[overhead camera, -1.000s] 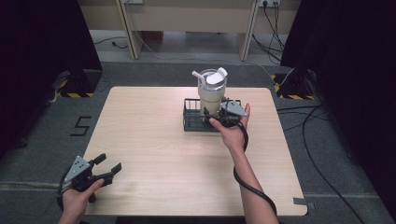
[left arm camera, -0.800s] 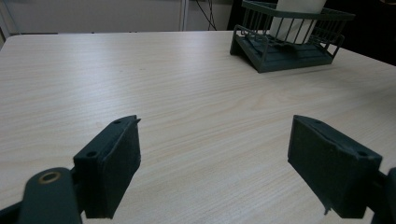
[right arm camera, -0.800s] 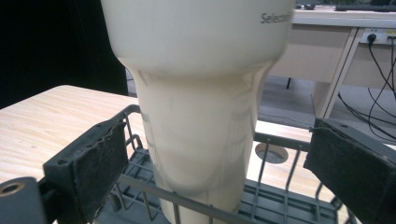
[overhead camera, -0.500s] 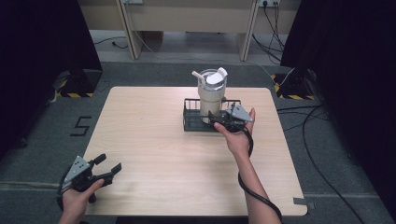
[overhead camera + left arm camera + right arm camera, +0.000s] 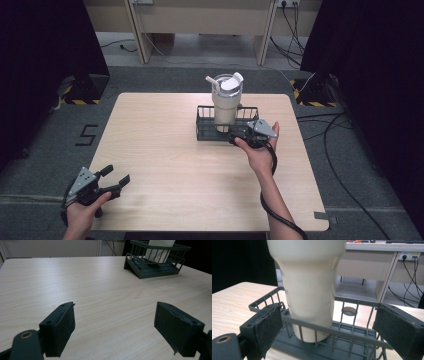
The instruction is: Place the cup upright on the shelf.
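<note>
In the middle of the high view, a tall cream cup [image 5: 225,102] with a lid and straw stands upright inside a dark wire basket [image 5: 205,131] on the wooden table [image 5: 165,160]. The right gripper [image 5: 239,136] sits at the basket's front rim, its jaws wide apart and holding nothing. At the lower left, the left gripper [image 5: 116,176] is over the table edge, jaws spread wide too, far from the basket.

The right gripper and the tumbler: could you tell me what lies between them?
In the right gripper view, the rack's near wire wall stands between the open right gripper and the tumbler, which stands inside the rack.
</note>
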A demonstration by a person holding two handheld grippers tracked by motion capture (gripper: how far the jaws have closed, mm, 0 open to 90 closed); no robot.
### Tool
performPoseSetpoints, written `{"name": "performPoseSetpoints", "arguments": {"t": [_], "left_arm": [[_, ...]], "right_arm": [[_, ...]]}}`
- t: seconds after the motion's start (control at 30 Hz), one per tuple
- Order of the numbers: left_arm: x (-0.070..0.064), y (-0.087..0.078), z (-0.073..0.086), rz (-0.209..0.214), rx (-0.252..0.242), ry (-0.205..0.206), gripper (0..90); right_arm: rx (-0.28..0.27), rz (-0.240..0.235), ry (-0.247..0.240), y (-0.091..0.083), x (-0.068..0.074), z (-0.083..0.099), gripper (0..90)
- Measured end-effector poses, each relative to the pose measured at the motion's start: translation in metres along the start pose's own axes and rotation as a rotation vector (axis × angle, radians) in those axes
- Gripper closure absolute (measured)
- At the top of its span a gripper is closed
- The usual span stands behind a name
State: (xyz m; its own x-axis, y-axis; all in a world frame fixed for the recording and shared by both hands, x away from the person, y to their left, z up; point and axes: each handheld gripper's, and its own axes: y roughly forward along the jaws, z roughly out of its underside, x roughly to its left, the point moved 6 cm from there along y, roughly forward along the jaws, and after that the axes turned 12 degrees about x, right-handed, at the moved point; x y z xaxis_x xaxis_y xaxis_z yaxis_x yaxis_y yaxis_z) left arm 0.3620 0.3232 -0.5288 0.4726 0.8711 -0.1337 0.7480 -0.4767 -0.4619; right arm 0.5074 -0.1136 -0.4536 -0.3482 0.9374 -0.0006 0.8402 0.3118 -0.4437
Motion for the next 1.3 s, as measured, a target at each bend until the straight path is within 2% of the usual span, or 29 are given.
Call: {"name": "performPoseSetpoints", "arguments": {"t": [0.93,1.3], "left_arm": [[0.000,0.000,0.000,-0.006,0.002,-0.001,16.1],[0.000,0.000,0.000,-0.008,0.003,0.000,16.1]], "right_arm": [[0.016,0.019,0.016,-0.033,-0.012,0.030,9.6],[0.024,0.040,0.031,-0.046,-0.020,0.043,10.0]]}}
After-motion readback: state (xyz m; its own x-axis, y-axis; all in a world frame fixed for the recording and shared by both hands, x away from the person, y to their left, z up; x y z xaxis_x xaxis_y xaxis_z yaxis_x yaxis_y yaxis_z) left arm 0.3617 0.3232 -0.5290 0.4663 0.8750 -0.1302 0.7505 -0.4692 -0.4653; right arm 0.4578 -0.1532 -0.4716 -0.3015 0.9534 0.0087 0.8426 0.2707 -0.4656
